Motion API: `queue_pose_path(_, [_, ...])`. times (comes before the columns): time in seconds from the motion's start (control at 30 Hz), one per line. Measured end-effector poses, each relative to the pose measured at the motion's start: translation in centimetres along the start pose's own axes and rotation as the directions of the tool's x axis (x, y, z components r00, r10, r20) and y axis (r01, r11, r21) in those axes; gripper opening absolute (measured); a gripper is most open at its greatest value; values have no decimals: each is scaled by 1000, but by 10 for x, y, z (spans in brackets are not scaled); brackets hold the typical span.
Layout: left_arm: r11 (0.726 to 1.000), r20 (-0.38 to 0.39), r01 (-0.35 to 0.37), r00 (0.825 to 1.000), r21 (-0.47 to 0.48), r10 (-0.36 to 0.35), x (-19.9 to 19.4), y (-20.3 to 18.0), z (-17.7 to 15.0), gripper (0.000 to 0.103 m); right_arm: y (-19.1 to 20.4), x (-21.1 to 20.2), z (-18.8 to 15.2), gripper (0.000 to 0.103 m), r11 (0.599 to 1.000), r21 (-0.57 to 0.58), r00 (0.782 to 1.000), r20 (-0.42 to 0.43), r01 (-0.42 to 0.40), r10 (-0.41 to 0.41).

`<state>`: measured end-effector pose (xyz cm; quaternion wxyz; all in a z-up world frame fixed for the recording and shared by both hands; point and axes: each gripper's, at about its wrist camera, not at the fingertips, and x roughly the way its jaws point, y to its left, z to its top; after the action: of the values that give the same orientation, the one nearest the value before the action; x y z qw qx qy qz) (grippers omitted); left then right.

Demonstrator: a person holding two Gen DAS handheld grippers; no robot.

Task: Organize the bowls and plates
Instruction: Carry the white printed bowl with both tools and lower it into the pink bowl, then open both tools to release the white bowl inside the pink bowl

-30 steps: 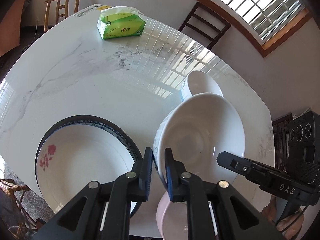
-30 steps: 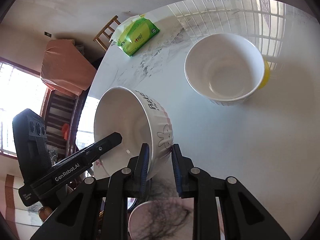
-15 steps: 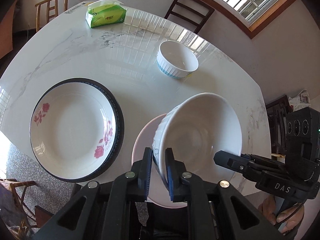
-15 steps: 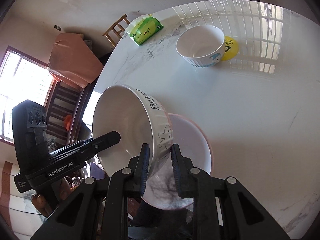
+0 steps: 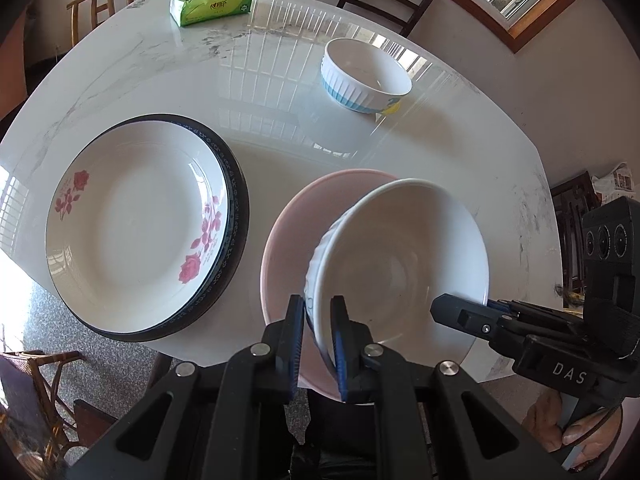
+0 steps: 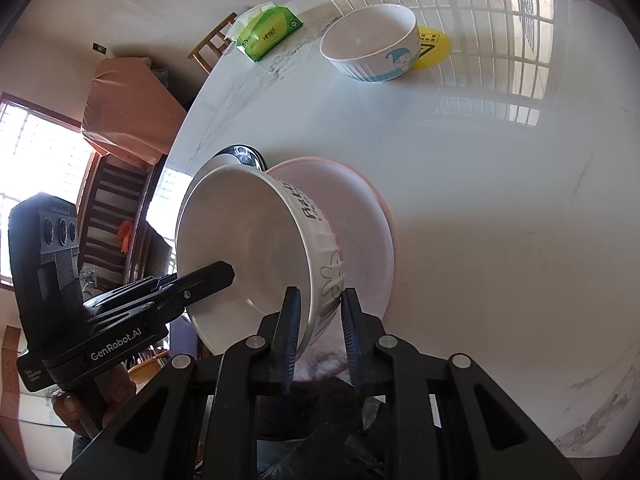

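Both tongs, left tongs (image 5: 318, 322) and right tongs (image 6: 318, 320), stay clenched on opposite rims of the white bowl (image 5: 400, 256), which has risen clear above the pink plate (image 5: 288, 240) on the table (image 5: 160, 80), seemingly freeing the plate for stacking.

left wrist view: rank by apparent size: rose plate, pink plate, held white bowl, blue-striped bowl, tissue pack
1. rose plate
2-3. pink plate and held white bowl: look alike; the bowl is nearer and covers part of the plate, so no ranking.
4. blue-striped bowl
5. tissue pack, though farthest away
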<state>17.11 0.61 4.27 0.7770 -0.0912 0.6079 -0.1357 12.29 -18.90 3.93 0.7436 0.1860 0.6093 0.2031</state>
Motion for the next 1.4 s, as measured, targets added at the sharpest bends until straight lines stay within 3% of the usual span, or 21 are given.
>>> queue_pose_path(0.37, [999,-3,-30,1000,20,30,6,-4,-2,14,-1,5,0,20,999,-17,999,-4,37,-37])
queue_pose_path(1.2, [1000,16,-16,1000,4,16,1,5,-3,15,-1,4,0,20,997,-36,998,20,65,-64])
queue_pose_path(1.4, [999,38,-6,999,49,5,-9,0,-3,20,-10,-1,0,22,1000,-16,1000,31,1,0])
